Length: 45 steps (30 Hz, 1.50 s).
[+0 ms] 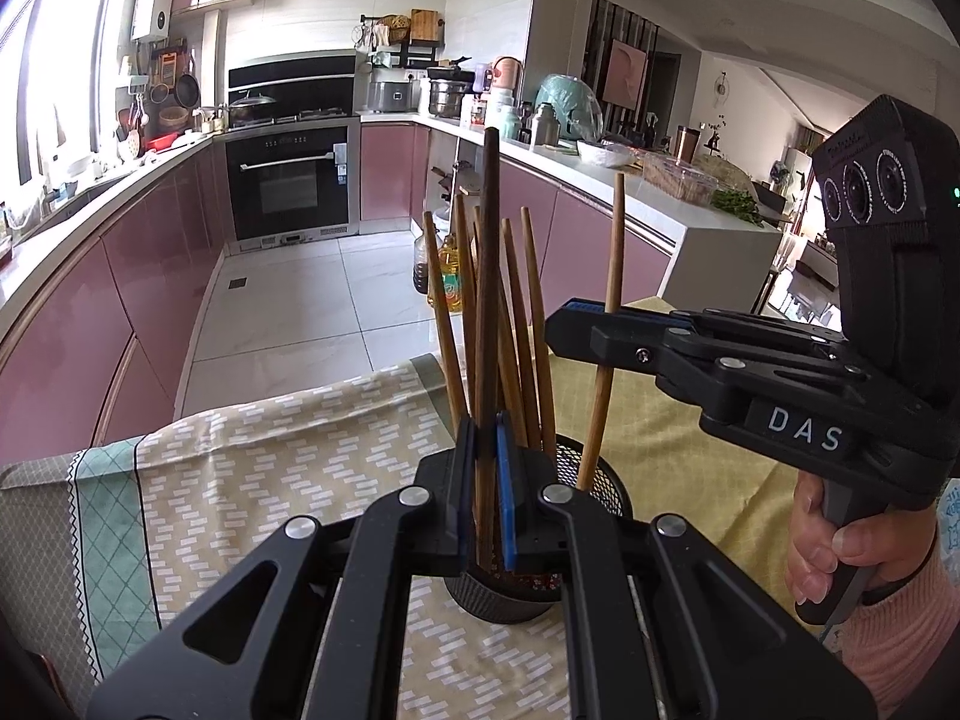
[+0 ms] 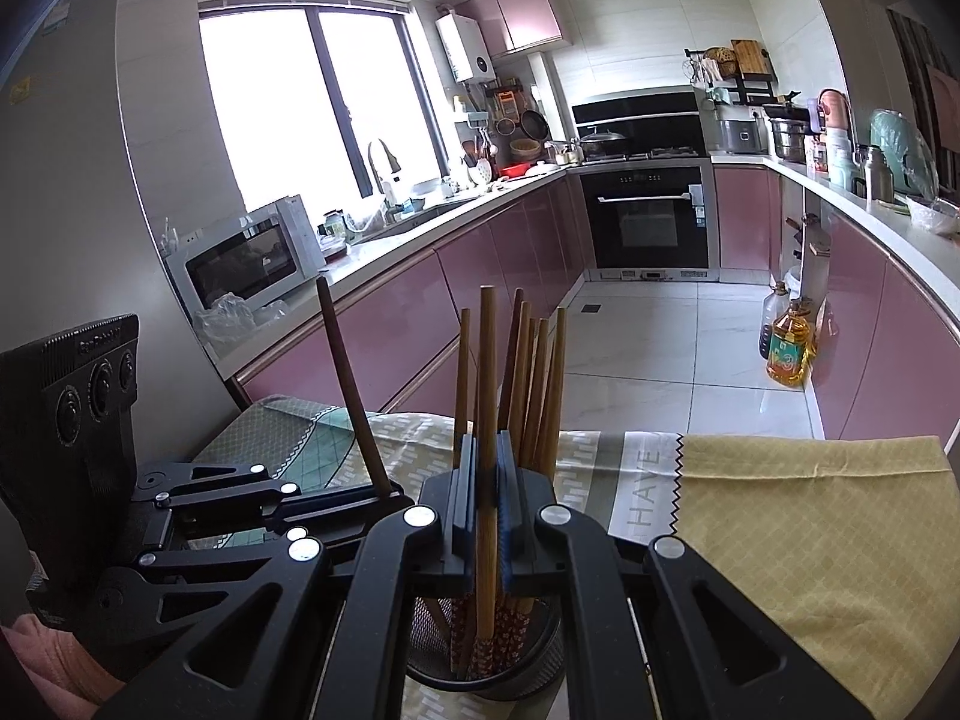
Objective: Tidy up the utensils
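Left tool clamps a dark chopstick; right tool clamps a light chopstick, both over the holder.

I see matt black plastic on left claw, blue rubbery pads, bright metal rivets. Dark chopstick in it: smooth stained wood. Right claw same matt plastic; its pale chopstick bare wood, dull grain. Holder: black wire mesh, metal, slight sheen. Tablecloth woven cloth, printed, soft creases. Yellow cloth coarser weave. Cabinet fronts glossy pink. Floor polished tile, reflective.
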Each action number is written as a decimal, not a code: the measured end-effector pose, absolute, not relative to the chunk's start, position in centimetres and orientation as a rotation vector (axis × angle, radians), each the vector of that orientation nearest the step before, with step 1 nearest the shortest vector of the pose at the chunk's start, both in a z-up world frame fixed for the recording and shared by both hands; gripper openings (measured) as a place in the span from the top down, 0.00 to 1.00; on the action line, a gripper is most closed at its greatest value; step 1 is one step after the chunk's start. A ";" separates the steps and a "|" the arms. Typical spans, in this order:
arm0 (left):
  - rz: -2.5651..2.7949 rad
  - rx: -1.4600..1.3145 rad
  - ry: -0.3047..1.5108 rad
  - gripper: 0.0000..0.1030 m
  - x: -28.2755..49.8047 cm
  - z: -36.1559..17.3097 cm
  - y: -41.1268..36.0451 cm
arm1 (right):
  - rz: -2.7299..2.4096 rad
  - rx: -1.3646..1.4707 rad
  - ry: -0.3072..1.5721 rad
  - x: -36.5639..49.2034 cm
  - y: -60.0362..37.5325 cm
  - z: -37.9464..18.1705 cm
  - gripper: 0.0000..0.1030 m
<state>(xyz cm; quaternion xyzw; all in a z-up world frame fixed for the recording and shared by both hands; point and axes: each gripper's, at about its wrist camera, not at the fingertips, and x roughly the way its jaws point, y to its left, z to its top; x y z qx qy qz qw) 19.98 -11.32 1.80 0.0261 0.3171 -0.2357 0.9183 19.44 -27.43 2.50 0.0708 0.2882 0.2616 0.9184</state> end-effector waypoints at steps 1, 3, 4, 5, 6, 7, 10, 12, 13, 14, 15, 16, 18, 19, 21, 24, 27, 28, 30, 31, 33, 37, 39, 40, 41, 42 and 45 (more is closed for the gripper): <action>-0.483 0.053 0.654 0.93 20.2 1.7 -11.3 | 0.537 0.148 0.594 19.6 -27.4 2.5 0.95; -0.482 0.051 0.658 0.93 20.6 1.7 -11.4 | 0.535 0.151 0.597 19.7 -27.5 2.4 0.95; -0.482 0.051 0.660 0.93 20.8 1.7 -11.3 | 0.535 0.151 0.597 19.8 -27.4 2.3 0.95; -0.481 0.051 0.662 0.93 20.9 1.6 -11.3 | 0.535 0.150 0.597 19.7 -27.4 2.3 0.95; -0.479 0.051 0.665 0.93 21.1 1.6 -11.3 | 0.534 0.152 0.598 19.7 -27.4 2.3 0.95; -0.480 0.050 0.669 0.93 21.2 1.5 -11.4 | 0.535 0.153 0.600 19.8 -27.4 2.3 0.95; -0.476 0.050 0.674 0.93 21.4 1.1 -11.4 | 0.535 0.158 0.606 19.9 -27.4 2.1 0.93; -0.475 0.050 0.679 0.93 21.4 0.8 -11.4 | 0.532 0.158 0.609 19.9 -27.3 2.0 0.92; -0.475 0.047 0.684 0.93 21.6 0.6 -11.4 | 0.529 0.159 0.608 19.8 -27.3 2.0 0.92; -0.475 0.046 0.686 0.93 21.5 0.5 -11.4 | 0.525 0.161 0.607 19.8 -27.3 2.0 0.92; -0.472 0.045 0.688 0.92 21.6 0.4 -11.4 | 0.525 0.165 0.606 19.8 -27.4 2.0 0.91; -0.470 0.044 0.691 0.91 21.5 0.3 -11.2 | 0.525 0.168 0.607 19.7 -27.4 2.0 0.87; -0.470 0.038 0.690 0.87 21.5 0.2 -11.1 | 0.530 0.169 0.607 19.5 -27.5 1.9 0.86; -0.469 0.035 0.687 0.84 21.4 0.1 -11.0 | 0.532 0.167 0.607 19.3 -27.5 1.8 0.86; -0.465 0.029 0.680 0.78 21.2 0.1 -10.7 | 0.532 0.162 0.605 18.8 -27.4 1.8 0.78; -0.451 0.021 0.664 0.72 20.4 0.1 -10.1 | 0.530 0.152 0.597 17.9 -27.3 1.8 0.73; -0.423 0.017 0.630 0.58 19.4 0.2 -9.2 | 0.526 0.141 0.576 16.6 -27.4 1.9 0.56; -0.414 0.012 0.620 0.52 19.0 0.2 -8.9 | 0.528 0.135 0.565 16.0 -27.4 1.9 0.52; -0.378 0.003 0.586 0.42 18.0 0.3 -8.1 | 0.519 0.128 0.551 15.1 -27.4 1.7 0.42; -0.363 0.003 0.569 0.33 17.5 0.3 -7.7 | 0.513 0.123 0.544 14.5 -27.4 1.6 0.36; -0.320 0.006 0.539 0.16 16.4 0.3 -6.8 | 0.496 0.113 0.528 13.5 -27.4 1.4 0.30; -0.253 0.017 0.492 0.05 14.3 -0.1 -5.4 | 0.462 0.094 0.509 11.8 -27.4 0.4 0.13; -0.223 0.015 0.485 0.05 13.4 -0.3 -4.6 | 0.437 0.091 0.504 11.1 -27.5 -0.3 0.07; -0.214 0.013 0.483 0.05 12.8 -0.5 -4.3 | 0.428 0.093 0.500 10.8 -27.5 -0.5 0.07; -0.195 0.008 0.477 0.05 12.3 -0.7 -3.9 | 0.421 0.092 0.496 10.5 -27.5 -0.7 0.07; -0.181 0.008 0.472 0.05 11.8 -0.8 -3.6 | 0.416 0.091 0.492 10.2 -27.4 -0.9 0.07; -0.137 -0.011 0.451 0.05 10.4 -1.1 -2.4 | 0.386 0.073 0.455 9.0 -27.1 -1.3 0.07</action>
